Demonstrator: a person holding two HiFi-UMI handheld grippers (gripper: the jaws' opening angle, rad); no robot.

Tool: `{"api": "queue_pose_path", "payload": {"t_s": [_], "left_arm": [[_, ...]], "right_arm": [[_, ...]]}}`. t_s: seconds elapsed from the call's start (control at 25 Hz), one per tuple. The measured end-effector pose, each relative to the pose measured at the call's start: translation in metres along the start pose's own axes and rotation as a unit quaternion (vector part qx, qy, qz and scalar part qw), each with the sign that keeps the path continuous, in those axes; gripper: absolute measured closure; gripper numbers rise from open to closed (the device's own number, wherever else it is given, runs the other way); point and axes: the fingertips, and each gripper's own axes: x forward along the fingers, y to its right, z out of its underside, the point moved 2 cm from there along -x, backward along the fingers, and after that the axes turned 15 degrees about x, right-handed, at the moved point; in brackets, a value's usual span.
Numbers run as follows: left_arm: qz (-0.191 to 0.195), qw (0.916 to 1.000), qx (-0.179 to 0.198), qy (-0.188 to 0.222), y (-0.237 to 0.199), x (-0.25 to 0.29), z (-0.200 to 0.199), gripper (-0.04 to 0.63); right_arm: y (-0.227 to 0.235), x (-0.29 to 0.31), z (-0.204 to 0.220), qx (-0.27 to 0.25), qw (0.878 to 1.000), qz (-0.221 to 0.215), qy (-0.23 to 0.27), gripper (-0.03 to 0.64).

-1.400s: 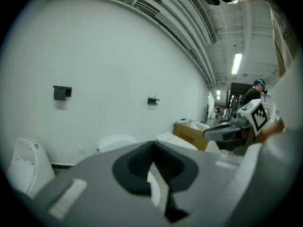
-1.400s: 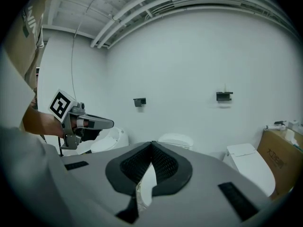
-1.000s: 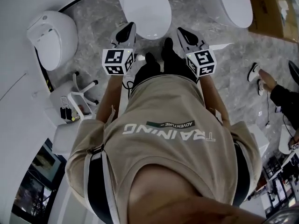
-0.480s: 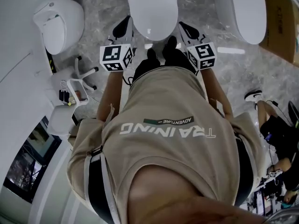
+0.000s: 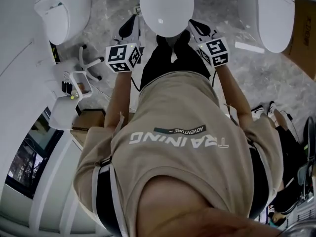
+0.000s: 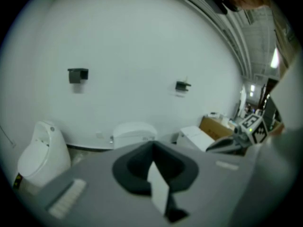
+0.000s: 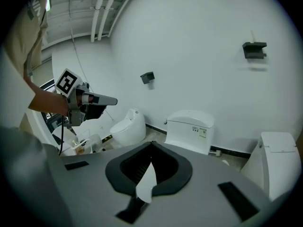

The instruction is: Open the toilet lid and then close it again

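Note:
The white toilet (image 5: 166, 6) stands just ahead of the person in the head view, with its lid (image 5: 167, 15) down. My left gripper (image 5: 129, 27) hangs at the left of the toilet's front and my right gripper (image 5: 196, 27) at its right. Both are apart from the lid. In the left gripper view the jaws (image 6: 153, 150) meet with nothing between them, and the toilet (image 6: 134, 134) stands ahead by the wall. The right gripper (image 7: 151, 150) looks the same, jaws together and bare, aimed towards the toilet (image 7: 190, 129).
A second white toilet (image 5: 61, 9) stands at the left and a third (image 5: 266, 14) at the right. A small white rack (image 5: 81, 82) sits on the marble floor at the left. A cardboard box (image 5: 303, 31) is at the far right, with another person's shoes (image 5: 260, 111) nearby.
Both grippers have sunk and moved forward. Their tips now flank the front of the toilet, which lies closer under the person.

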Motion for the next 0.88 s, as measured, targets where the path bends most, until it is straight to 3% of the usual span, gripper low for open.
{"api": "queue_pose_path", "payload": {"t_s": [0.24, 0.48, 0.68, 0.88], "left_arm": [[0.013, 0.9993, -0.012, -0.032, -0.011, 0.043, 0.068, 0.591], [0.031, 0.9937, -0.022, -0.105, -0.021, 0.084, 0.167, 0.591], [0.06, 0.982, -0.074, -0.163, -0.009, 0.104, 0.264, 0.591], [0.097, 0.9669, -0.109, -0.209, 0.014, 0.113, 0.359, 0.591]], "right_arm": [[0.033, 0.042, 0.039, -0.001, 1.0, 0.01, -0.024, 0.607], [0.071, 0.089, 0.109, 0.044, 0.996, 0.037, -0.063, 0.607], [0.083, 0.124, 0.176, 0.083, 0.989, 0.055, -0.113, 0.607], [0.079, 0.157, 0.229, 0.099, 0.984, 0.072, -0.131, 0.607]]}}
